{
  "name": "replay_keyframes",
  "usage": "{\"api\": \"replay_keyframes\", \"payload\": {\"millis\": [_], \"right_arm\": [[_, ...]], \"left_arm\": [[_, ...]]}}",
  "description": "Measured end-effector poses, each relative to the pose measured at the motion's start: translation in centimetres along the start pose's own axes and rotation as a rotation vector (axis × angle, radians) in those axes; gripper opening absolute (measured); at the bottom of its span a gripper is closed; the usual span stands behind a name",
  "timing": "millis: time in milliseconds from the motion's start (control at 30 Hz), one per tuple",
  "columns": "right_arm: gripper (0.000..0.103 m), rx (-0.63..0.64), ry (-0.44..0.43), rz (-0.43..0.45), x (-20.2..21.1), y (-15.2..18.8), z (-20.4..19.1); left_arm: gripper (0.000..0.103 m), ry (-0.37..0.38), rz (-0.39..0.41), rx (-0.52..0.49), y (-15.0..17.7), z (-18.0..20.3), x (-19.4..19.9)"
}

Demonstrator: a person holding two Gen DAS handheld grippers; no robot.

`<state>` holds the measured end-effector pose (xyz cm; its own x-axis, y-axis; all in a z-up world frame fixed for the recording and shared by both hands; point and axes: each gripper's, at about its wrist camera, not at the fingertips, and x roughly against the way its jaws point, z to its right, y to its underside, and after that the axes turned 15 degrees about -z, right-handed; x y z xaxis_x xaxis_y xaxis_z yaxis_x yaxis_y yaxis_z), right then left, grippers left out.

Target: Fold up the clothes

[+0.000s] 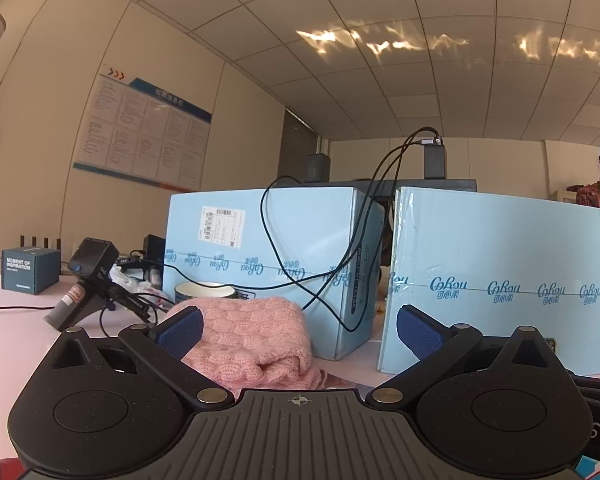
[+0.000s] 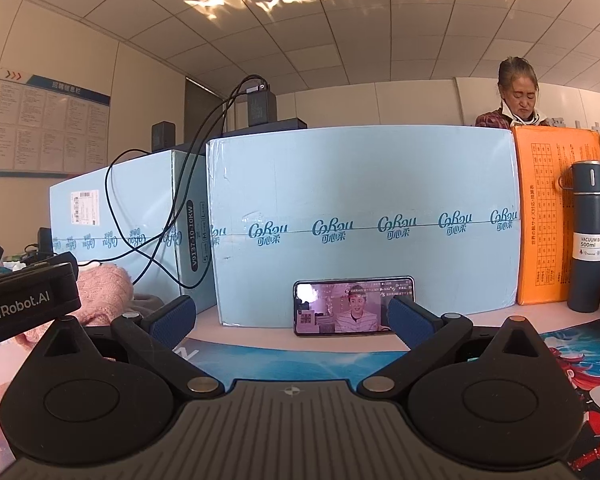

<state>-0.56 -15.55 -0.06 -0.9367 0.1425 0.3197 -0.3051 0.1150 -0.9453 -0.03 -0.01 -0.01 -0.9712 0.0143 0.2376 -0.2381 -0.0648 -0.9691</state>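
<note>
Left gripper [image 1: 298, 330]: bottom of the left wrist view, fingers spread wide, nothing between them. Its left blue pad [image 1: 180, 330] shows in front of the sweater; whether it touches cannot be told.

Right gripper [image 2: 290, 318]: bottom of the right wrist view, fingers spread wide, nothing held.

Pink knitted sweater [image 1: 252, 340]: bunched in a heap on the table [image 1: 16, 332], lower centre of the left wrist view, just in front of the left-hand blue box [image 1: 260, 248]; also at the left edge of the right wrist view.

Second blue box [image 2: 364, 224]: centre of the right wrist view. A phone [image 2: 354, 307] with a lit screen leans against its base.

Black cables [image 1: 324, 240]: hanging across the left-hand box.

Orange box [image 2: 556, 216] and dark bottle [image 2: 588, 236]: right of that view.

Woman [image 2: 518, 94]: behind the boxes, upper right.

Small dark cube [image 1: 30, 270]: left of the left wrist view.
</note>
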Motion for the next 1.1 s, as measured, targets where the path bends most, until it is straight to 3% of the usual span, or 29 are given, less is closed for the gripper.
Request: {"api": "replay_keyframes", "payload": {"millis": [200,433,600,1100], "right_arm": [[0.103,-0.044,0.041,-0.001,-0.2,0.1,0.5],[0.103,-0.081,0.055,-0.004,0.4,0.2,1.2],[0.103,-0.059,0.072,-0.006,0.5,0.2,0.8],[0.103,-0.047,0.073,0.008,0.8,0.4,0.6]], "left_arm": [[0.103,-0.054,-0.009,0.007,0.7,-0.5,-0.9],[0.103,-0.006,-0.043,-0.063,0.8,0.7,-0.9],[0.103,0.030,-0.044,-0.045,0.8,0.2,-0.7],[0.103,0.022,-0.036,-0.040,0.8,0.2,-0.5]]}}
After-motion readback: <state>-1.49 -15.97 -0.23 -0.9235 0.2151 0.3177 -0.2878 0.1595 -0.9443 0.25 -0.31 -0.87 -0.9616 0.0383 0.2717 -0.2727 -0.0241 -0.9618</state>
